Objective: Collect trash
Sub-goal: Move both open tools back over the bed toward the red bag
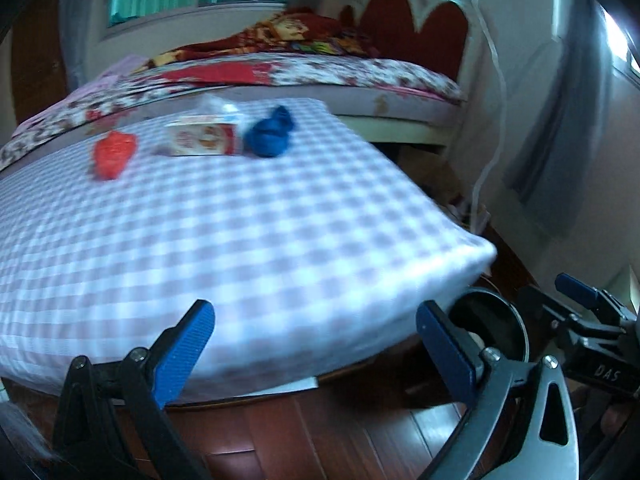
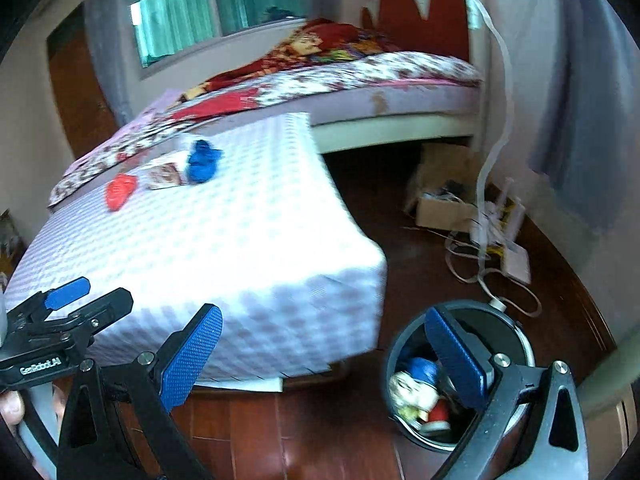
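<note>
Three pieces of trash lie at the far end of the checked table (image 1: 240, 240): a red crumpled piece (image 1: 113, 155), a white and red carton (image 1: 202, 140) and a blue crumpled piece (image 1: 270, 133). They also show in the right wrist view: red piece (image 2: 120, 191), carton (image 2: 166, 174), blue piece (image 2: 203, 161). My left gripper (image 1: 316, 348) is open and empty at the table's near edge. My right gripper (image 2: 324, 356) is open and empty above the floor beside the black bin (image 2: 516, 328), which holds several pieces of trash (image 2: 416, 392).
A bed (image 2: 360, 76) with a floral cover stands behind the table. A cardboard box (image 2: 444, 210), white cables (image 2: 492, 276) and a power strip lie on the wooden floor (image 2: 312, 432) by the right wall. The bin rim also shows in the left wrist view (image 1: 500, 308).
</note>
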Available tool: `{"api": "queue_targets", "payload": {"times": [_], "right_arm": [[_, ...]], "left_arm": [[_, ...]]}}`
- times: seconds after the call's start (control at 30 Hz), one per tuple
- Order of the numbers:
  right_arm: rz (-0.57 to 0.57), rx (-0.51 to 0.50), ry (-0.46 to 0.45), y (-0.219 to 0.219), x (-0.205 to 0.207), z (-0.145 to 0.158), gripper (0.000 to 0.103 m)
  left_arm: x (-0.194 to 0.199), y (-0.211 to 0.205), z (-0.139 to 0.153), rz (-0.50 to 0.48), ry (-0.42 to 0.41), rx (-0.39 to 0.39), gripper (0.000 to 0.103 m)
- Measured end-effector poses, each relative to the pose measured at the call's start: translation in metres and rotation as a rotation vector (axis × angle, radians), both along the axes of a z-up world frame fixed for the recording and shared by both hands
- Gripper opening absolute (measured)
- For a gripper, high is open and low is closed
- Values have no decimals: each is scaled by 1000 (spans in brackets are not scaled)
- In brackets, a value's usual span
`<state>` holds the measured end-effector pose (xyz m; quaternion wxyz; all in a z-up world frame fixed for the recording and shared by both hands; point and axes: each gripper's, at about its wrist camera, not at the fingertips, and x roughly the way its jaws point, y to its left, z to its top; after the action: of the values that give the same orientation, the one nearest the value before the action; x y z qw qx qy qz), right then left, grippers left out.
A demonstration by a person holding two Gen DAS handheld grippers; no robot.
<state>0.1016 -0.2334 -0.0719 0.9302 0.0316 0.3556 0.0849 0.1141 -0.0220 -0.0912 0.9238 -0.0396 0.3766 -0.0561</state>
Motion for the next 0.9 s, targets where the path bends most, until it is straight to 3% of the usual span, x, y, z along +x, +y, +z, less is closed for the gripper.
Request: {"api": "queue_targets", "payload": {"times": [0.33, 0.53, 0.9], "right_arm": [[179, -62, -57, 79, 53, 27, 102], [215, -106, -73, 119, 103, 27, 102], [258, -171, 42, 173, 209, 4, 99]], "left_arm": [[13, 78, 13, 150, -25, 12, 101], [35, 119, 12, 219, -24, 7, 101], [108, 182, -3, 290, 7, 19, 91]]}}
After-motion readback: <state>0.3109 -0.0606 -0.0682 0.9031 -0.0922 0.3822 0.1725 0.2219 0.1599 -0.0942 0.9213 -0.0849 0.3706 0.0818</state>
